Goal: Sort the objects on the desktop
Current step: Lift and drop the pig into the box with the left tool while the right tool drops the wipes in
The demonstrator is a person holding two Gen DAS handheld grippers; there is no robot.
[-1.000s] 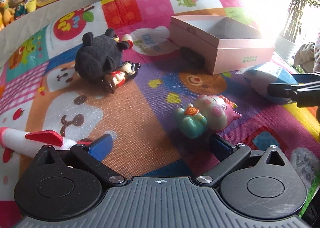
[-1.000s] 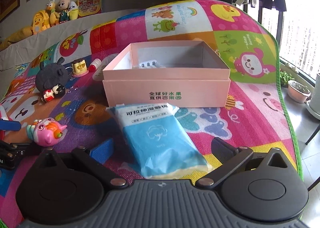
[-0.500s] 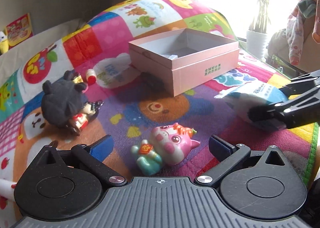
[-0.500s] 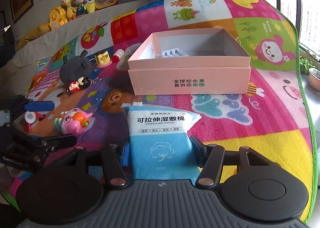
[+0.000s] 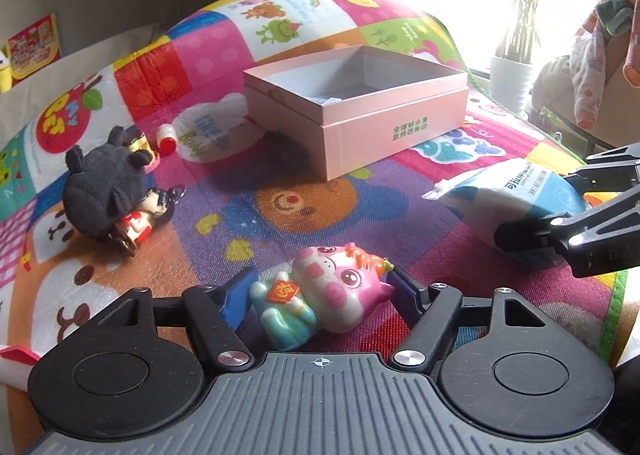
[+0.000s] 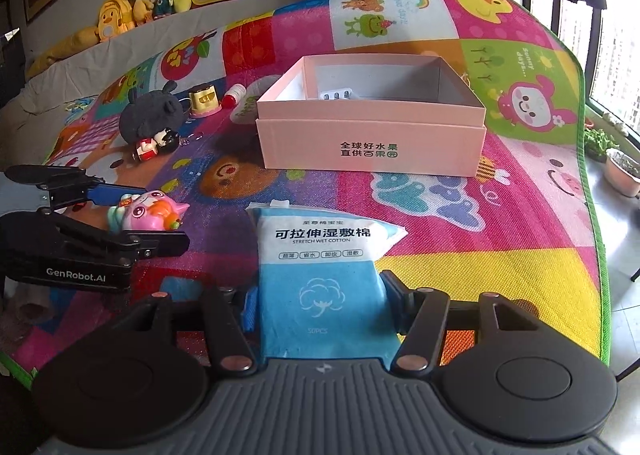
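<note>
Here, nearest me, my left tool (image 5: 320, 295) is closing its jaws around the pink-and-teal glossy pig figurine (image 5: 320, 305), which lies on its side on the patchwork cartoon play mat (image 5: 400, 215) with a blue pad against each flank. My right tool (image 6: 318, 303) is clenched on the near end of the blue-and-white soft pack of stretch wet cotton (image 6: 320, 275), whose far end lies on the mat. Further out on the left lies the dark grey plush toy (image 5: 104, 191), with a small red-and-black doll keychain (image 5: 140, 221) touching its near side. Just beyond those are a small white bottle with a red cap (image 5: 166, 137) and a gold-and-pink stamp-like toy (image 6: 205, 100). Farthest stands the open pink cardboard box (image 6: 372, 135), with a silver blister strip (image 6: 336, 94) inside near its back wall.
</note>
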